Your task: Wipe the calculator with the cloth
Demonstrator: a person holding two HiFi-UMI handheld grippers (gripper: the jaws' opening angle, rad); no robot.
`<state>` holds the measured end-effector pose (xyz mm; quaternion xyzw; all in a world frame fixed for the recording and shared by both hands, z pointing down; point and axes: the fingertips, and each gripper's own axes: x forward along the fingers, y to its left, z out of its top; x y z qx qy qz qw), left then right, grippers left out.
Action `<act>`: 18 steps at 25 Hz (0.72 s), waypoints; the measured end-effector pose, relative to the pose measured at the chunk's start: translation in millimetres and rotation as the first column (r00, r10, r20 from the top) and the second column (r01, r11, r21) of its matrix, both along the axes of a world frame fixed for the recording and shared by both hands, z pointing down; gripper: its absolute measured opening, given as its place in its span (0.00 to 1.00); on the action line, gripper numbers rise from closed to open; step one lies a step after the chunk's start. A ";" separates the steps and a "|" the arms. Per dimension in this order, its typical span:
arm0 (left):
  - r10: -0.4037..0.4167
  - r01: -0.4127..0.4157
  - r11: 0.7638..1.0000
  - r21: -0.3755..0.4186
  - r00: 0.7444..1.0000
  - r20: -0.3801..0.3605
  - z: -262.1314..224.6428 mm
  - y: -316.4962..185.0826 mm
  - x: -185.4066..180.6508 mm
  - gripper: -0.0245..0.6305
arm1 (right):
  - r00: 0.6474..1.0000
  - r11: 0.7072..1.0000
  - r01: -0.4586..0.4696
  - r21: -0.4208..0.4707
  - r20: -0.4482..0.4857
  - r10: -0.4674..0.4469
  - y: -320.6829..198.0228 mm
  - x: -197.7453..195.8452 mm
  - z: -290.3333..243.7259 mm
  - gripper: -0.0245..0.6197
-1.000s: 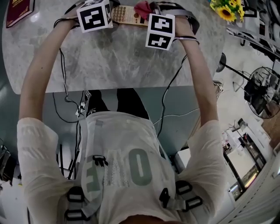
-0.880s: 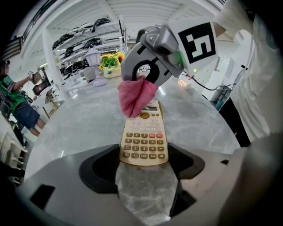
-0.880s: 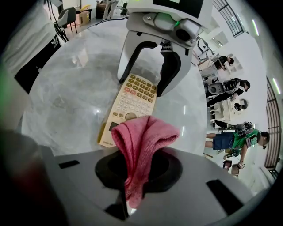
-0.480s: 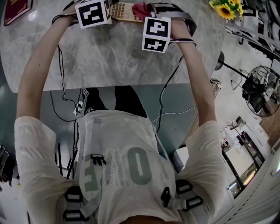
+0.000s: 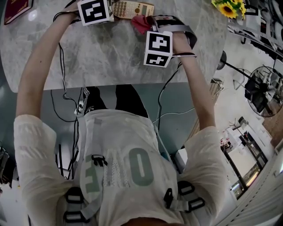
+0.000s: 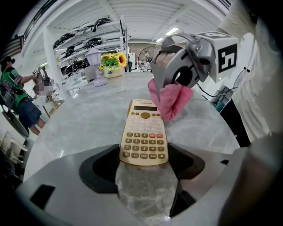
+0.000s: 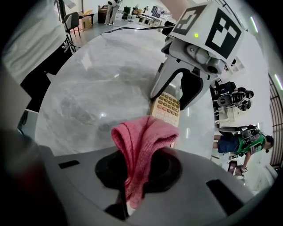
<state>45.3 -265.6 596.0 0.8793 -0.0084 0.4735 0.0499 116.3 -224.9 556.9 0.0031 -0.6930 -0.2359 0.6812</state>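
Note:
A beige calculator (image 6: 144, 132) lies flat on the grey marble table (image 5: 115, 57), near its far edge. Its near end sits between the black pads of my left gripper (image 6: 143, 161), which is shut on its sides. In the right gripper view those fingers (image 7: 161, 88) straddle the calculator (image 7: 167, 106). My right gripper (image 7: 135, 170) is shut on a bunched pink cloth (image 7: 141, 141). The cloth (image 6: 170, 99) hangs beside the calculator's display end, just right of it. From the head view the cloth (image 5: 140, 24) lies a little nearer to me than the calculator (image 5: 132, 9).
A sunflower bunch (image 5: 229, 9) stands at the table's far right and a dark red book (image 5: 17, 9) at the far left. Cables hang off the table's near edge (image 5: 115, 86). A floor fan (image 5: 265, 92) stands to the right. People stand beyond the table (image 6: 20, 101).
My right gripper has drawn back toward me with the cloth, off the calculator's right end, so more of the calculator shows. The left gripper has stayed put.

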 end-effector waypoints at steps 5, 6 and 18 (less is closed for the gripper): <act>0.001 -0.001 0.999 0.040 1.000 0.004 -14.8 -5.2 -0.4 0.58 | 1.000 1.000 -0.003 -0.012 -0.001 0.003 0.3 -0.5 1.6 0.12; 0.001 -0.002 0.999 0.047 1.000 0.004 -17.1 -6.0 -0.4 0.58 | 1.000 1.000 -0.005 -0.022 0.002 0.005 0.0 -0.6 1.4 0.12; 0.003 -0.003 0.995 0.101 1.000 0.001 -37.0 -13.5 0.6 0.58 | 0.998 0.999 -0.041 0.021 0.039 0.040 -68.1 -31.3 -8.2 0.12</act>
